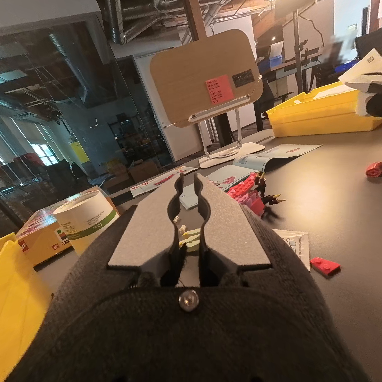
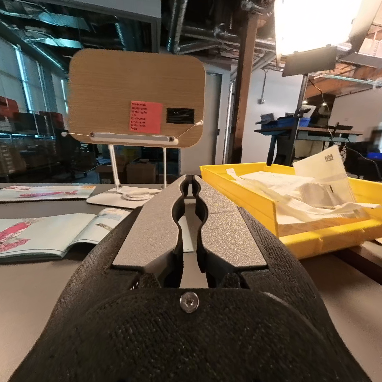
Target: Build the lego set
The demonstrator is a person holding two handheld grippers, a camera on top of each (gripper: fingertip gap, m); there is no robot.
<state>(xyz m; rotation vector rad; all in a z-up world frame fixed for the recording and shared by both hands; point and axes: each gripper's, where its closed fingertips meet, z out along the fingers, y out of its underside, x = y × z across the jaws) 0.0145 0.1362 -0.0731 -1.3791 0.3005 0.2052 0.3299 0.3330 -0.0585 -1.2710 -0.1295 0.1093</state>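
Left fingers [image 1: 180, 182]: a narrow gap at the tips, nothing clamped between them; raised above the surface [image 1: 310, 206].
Below left fingers: small pale green and white brick pieces [image 1: 191, 237] lying loose on the surface, seen through the gap.
Just right of left fingers: red and pink brick model [image 1: 251, 196] with black claws tipped in yellow, resting partly on an open instruction booklet [image 1: 275, 159].
Farther right: flat red brick plate [image 1: 324, 266] beside a clear plastic bag [image 1: 295, 241]; a crumpled red item [image 1: 374, 169] toward the right edge.
Left of left fingers: white paper cup [image 1: 84, 219] with a green band, in front of an orange box [image 1: 41, 237].
Right fingers [image 2: 189, 179]: tips nearly together, only a sliver between, nothing in the grasp.
Beside right fingers: yellow tray [image 2: 237, 186] of white papers, just to the right.
Far edge of surface: wooden book stand [image 2: 134, 93] bearing a pink sticky note [image 2: 145, 116].
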